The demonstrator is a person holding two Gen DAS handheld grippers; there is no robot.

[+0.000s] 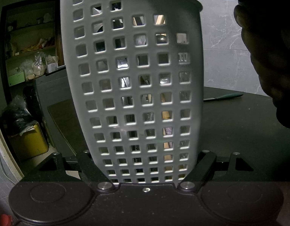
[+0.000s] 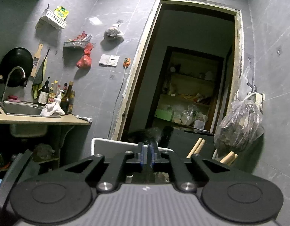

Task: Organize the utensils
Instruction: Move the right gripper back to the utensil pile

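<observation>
Basket, grey perforated plastic, is standing on the dark table between the left gripper's arms; whether its pads are pressing the wall, cannot tell. Utensils are showing through the holes. Right gripper is sitting slightly parted above the basket rim, gripping nothing. Wooden handles are sticking up to its right.
</observation>
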